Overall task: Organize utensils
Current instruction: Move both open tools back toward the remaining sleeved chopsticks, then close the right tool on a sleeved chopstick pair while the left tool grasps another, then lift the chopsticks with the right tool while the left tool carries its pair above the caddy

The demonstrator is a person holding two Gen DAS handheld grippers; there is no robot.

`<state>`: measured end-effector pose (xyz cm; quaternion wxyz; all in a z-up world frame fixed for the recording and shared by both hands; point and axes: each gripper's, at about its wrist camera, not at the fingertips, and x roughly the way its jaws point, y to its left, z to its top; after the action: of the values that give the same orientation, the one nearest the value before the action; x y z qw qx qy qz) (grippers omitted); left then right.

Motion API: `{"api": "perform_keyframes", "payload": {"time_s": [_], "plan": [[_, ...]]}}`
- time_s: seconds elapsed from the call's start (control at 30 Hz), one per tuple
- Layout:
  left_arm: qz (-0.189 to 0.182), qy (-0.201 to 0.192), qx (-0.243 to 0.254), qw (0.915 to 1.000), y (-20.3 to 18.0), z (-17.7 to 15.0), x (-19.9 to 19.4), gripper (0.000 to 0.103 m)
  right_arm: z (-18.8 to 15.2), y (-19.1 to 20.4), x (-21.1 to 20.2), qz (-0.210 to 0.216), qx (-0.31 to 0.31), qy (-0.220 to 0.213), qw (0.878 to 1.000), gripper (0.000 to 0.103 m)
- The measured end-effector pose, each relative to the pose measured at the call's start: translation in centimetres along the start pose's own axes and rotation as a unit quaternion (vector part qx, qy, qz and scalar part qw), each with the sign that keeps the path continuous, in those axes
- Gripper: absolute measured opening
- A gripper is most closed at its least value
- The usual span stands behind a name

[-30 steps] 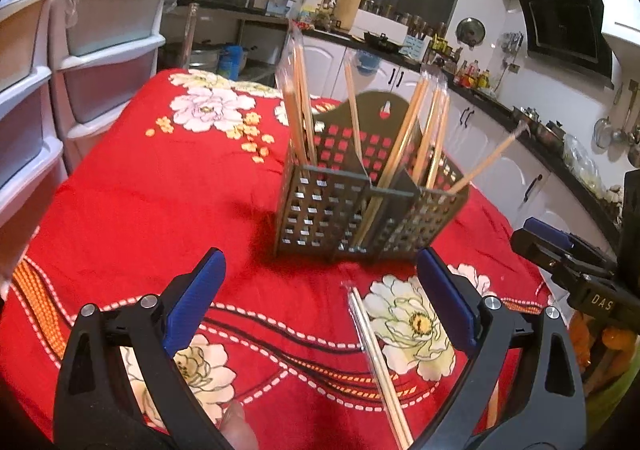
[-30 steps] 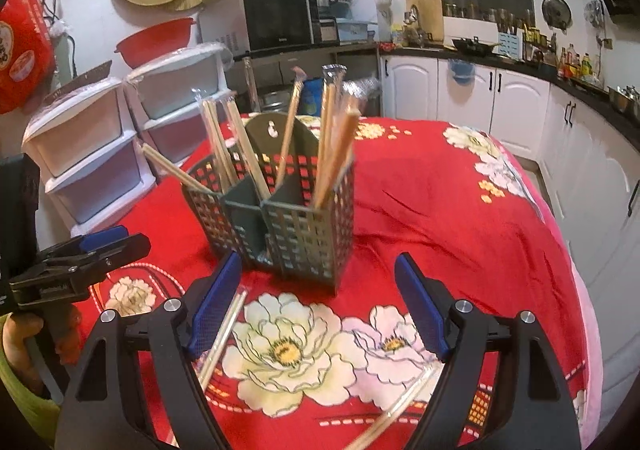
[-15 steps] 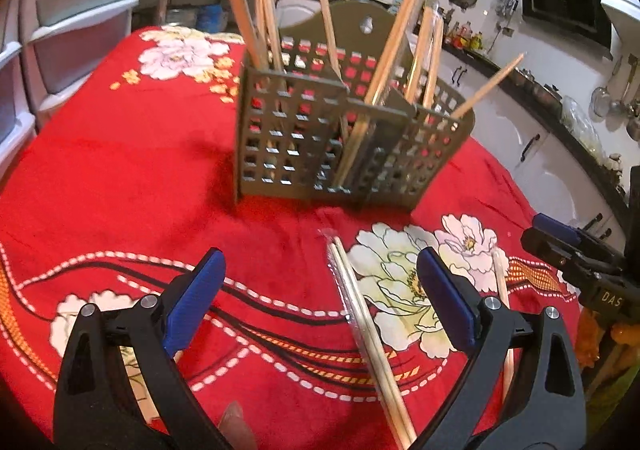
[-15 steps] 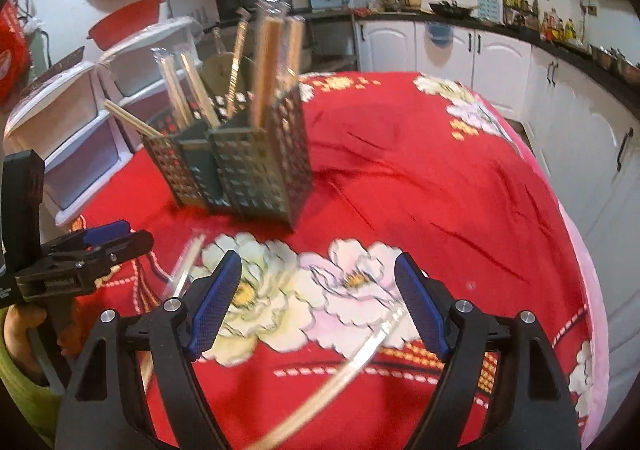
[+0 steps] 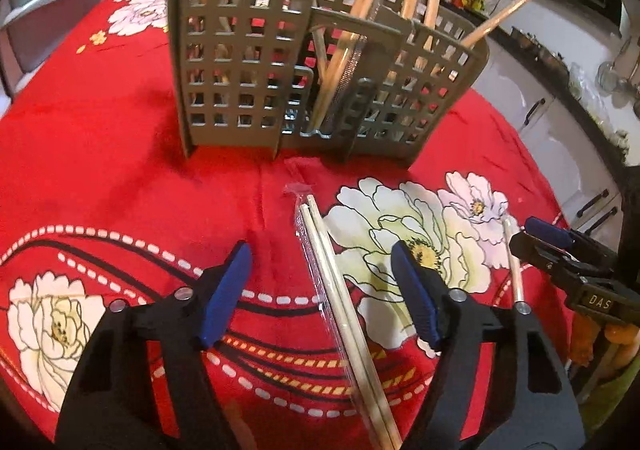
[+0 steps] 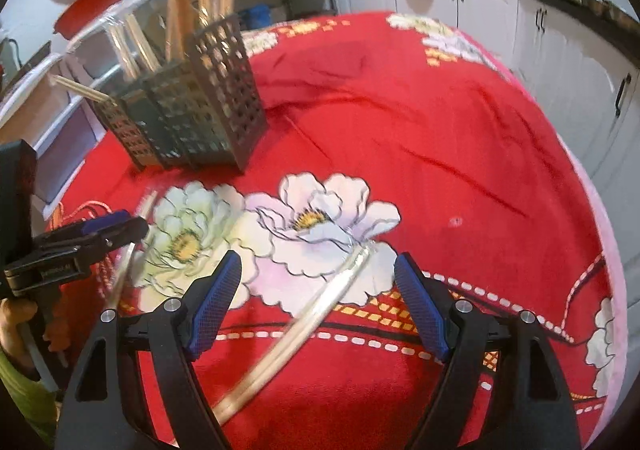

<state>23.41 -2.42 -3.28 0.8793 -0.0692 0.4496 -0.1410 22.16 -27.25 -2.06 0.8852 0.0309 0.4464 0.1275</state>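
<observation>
A grey perforated utensil holder (image 5: 288,78) stands on the red flowered tablecloth (image 5: 100,154), with several wrapped chopstick pairs upright in it; the right wrist view shows the holder (image 6: 188,114) at upper left. One wrapped chopstick pair (image 5: 340,314) lies on the cloth between the blue pads of my left gripper (image 5: 320,290); its jaws are closing and the pads do not touch the pair. A second wrapped pair (image 6: 304,326) lies slanted between the pads of my right gripper (image 6: 318,306), which is open. The right gripper (image 5: 560,250) also shows at the right edge of the left view.
White plastic drawer units (image 6: 80,62) stand beside the table at the left. White kitchen cabinets (image 6: 560,50) with a dark counter run behind and to the right. The left gripper (image 6: 76,246) sits close to the right one. The table edge (image 6: 604,250) curves off to the right.
Both grippers have sunk toward the cloth and tilted down, so the holder looms larger. Each chopstick pair now lies between a gripper's pads. The left jaws have narrowed.
</observation>
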Motion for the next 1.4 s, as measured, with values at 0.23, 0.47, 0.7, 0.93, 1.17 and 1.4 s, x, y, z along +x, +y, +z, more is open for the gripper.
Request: {"api": "perform_keyframes", "payload": {"time_s": [0.23,0.47,0.7,0.93,1.17,1.4], "plan": [[0.03,0.018,0.02,0.9992,-1.0,0.7,1.5,0.055,0.2,-0.6,1.7,0.005,0.015,0.012,1.0,0.061],[0.048,0.019,0.015,0.9986,-1.3,2.0,2.7,0.05,1.2,-1.0,2.6,-0.014,0.004,0.015,1.0,0.027],[0.064,0.005,0.015,0.9978,-1.1,2.4,3.0,0.033,1.8,-1.3,2.8,0.007,0.014,0.013,1.0,0.013],[0.045,-0.008,-0.002,0.9989,0.6,2.3,2.1,0.007,2.5,0.2,1.3,0.042,0.003,-0.012,0.999,0.012],[0.017,-0.046,0.001,0.9988,1.2,2.5,-1.8,0.005,4.4,3.1,-1.8,0.062,-0.031,-0.06,0.996,0.012],[0.006,-0.103,0.006,0.9946,0.9,3.7,-7.0,0.005,6.4,6.0,-5.2,0.07,-0.067,-0.117,0.988,0.012]]}}
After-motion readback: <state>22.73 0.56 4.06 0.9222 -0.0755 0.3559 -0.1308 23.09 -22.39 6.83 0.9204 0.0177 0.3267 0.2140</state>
